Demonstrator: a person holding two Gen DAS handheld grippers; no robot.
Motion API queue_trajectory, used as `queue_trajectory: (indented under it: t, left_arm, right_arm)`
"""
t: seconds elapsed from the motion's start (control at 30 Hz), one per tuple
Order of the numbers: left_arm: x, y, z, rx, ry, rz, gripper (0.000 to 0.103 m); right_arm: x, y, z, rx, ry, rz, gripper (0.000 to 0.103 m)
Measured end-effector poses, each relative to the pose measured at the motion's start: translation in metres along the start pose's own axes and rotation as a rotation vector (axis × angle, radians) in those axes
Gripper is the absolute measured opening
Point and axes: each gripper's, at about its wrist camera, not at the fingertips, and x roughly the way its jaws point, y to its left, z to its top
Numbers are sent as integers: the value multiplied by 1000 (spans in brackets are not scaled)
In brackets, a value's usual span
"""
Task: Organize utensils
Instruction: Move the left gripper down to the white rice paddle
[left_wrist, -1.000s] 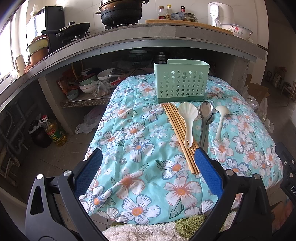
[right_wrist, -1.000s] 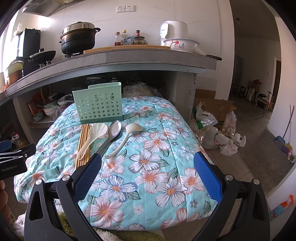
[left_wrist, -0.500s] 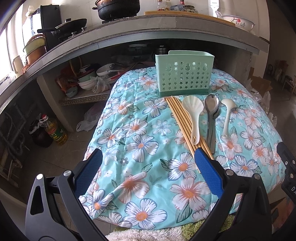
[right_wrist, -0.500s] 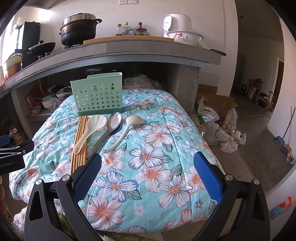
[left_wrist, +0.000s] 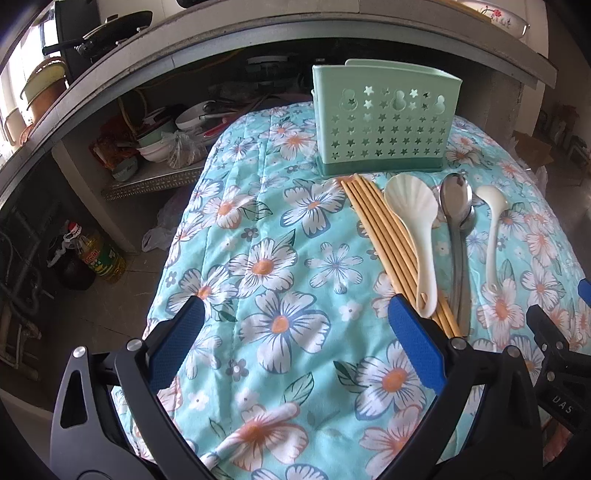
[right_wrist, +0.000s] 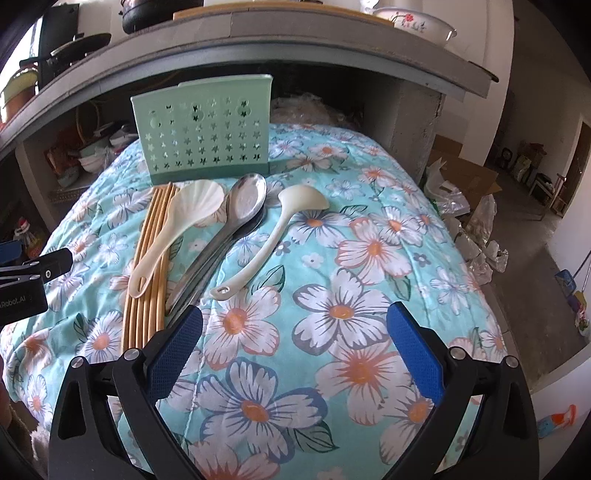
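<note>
A mint-green perforated utensil holder (left_wrist: 384, 122) (right_wrist: 205, 129) stands upright at the far end of a floral cloth. In front of it lie a bundle of wooden chopsticks (left_wrist: 391, 243) (right_wrist: 149, 266), a white shell-shaped rice paddle (left_wrist: 415, 229) (right_wrist: 177, 229), stacked metal spoons (left_wrist: 458, 229) (right_wrist: 225, 236) and a white ladle-like spoon (left_wrist: 493, 225) (right_wrist: 273, 236). My left gripper (left_wrist: 295, 332) is open and empty, its right pad just by the chopsticks' near ends. My right gripper (right_wrist: 293, 332) is open and empty, its left pad beside the spoon handles.
The floral cloth (left_wrist: 280, 266) covers a low table under a concrete counter (left_wrist: 221, 40). Bowls and pans sit on a shelf (left_wrist: 166, 140) to the left; an oil bottle (left_wrist: 96, 254) stands on the floor. Bags and boxes (right_wrist: 461, 192) lie on the floor to the right.
Both grippers have moved forward and lower over the cloth toward the utensils. The utensils and the holder have not moved. Both grippers stay open.
</note>
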Motion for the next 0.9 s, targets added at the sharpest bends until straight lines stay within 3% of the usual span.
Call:
queue_trajectory:
  t: [0.1,0.27,0.47,0.63,0.9]
  left_arm:
    - [21,-2,5,26,40,4,96]
    - [51,-2,5,38,137,-54,96]
    - [76,5,1,-7,211,-167,96]
    - [77,17,-2,-76,177,-221,96]
    - [73,20,-8,-81,119,-251,96]
  right_arm:
    - [22,2,0,13,77,15,97]
    - [52,4,-4,11,236,38,97]
    - [50,0,-8,11,209,77,97]
    - [47,-3,-14,-14,192,117,97]
    - [44,-11,-16,-55,187,193,97]
